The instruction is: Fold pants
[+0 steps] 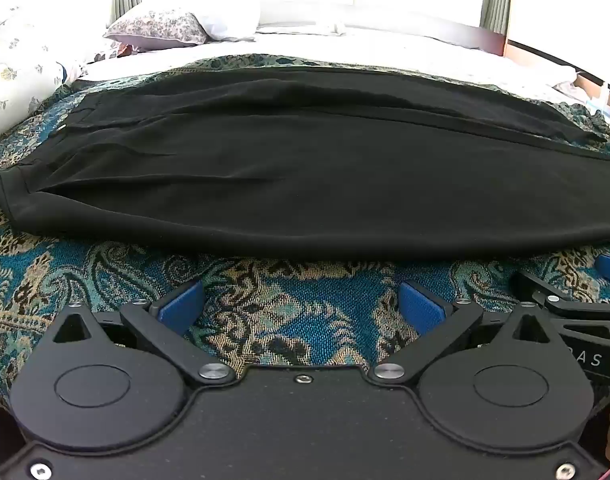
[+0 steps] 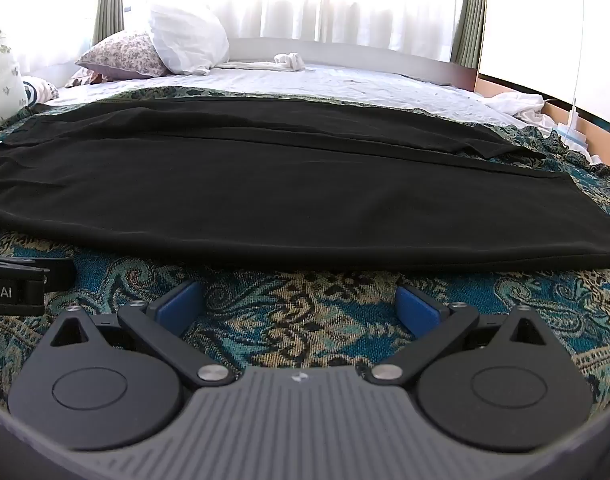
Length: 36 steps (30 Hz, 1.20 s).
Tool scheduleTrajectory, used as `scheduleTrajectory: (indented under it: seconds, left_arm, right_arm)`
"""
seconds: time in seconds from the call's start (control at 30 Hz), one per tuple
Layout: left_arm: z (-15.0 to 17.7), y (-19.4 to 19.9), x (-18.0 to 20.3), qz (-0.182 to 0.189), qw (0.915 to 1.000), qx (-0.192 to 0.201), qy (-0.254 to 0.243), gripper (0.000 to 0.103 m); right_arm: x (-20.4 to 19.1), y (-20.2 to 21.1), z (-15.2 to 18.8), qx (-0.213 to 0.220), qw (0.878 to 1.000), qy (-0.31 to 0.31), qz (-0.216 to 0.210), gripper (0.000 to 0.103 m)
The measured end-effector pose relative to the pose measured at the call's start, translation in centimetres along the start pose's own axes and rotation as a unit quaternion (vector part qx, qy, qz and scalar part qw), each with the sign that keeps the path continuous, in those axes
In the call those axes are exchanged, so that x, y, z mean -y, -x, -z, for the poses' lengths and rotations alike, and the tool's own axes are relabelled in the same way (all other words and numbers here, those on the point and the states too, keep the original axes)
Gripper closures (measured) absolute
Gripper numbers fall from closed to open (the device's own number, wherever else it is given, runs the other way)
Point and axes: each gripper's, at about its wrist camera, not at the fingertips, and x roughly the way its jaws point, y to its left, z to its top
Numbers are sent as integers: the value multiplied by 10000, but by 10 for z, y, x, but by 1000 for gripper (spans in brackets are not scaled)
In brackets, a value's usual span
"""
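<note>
Black pants (image 1: 305, 168) lie flat across a blue patterned bedspread (image 1: 265, 300), waistband to the left, legs running right, one leg laid on the other. They also fill the middle of the right wrist view (image 2: 297, 188). My left gripper (image 1: 303, 306) is open and empty, just short of the pants' near edge. My right gripper (image 2: 301, 306) is open and empty, also just short of the near edge, to the right of the left one. Part of the right gripper shows at the right edge of the left wrist view (image 1: 569, 304).
Pillows (image 2: 177, 44) lie at the far left of the bed. White sheet (image 2: 345, 80) lies beyond the bedspread. A white cloth (image 2: 517, 104) lies at the far right by the bed frame. Curtains hang behind.
</note>
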Motion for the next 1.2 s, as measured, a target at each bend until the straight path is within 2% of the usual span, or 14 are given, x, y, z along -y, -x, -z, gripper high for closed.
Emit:
scheduleTrajectory:
  seconds: [1.2]
  left_arm:
    - [3, 0, 0, 0, 10000, 46, -14, 0]
  right_arm:
    - [0, 1, 0, 25, 10000, 9, 7, 0]
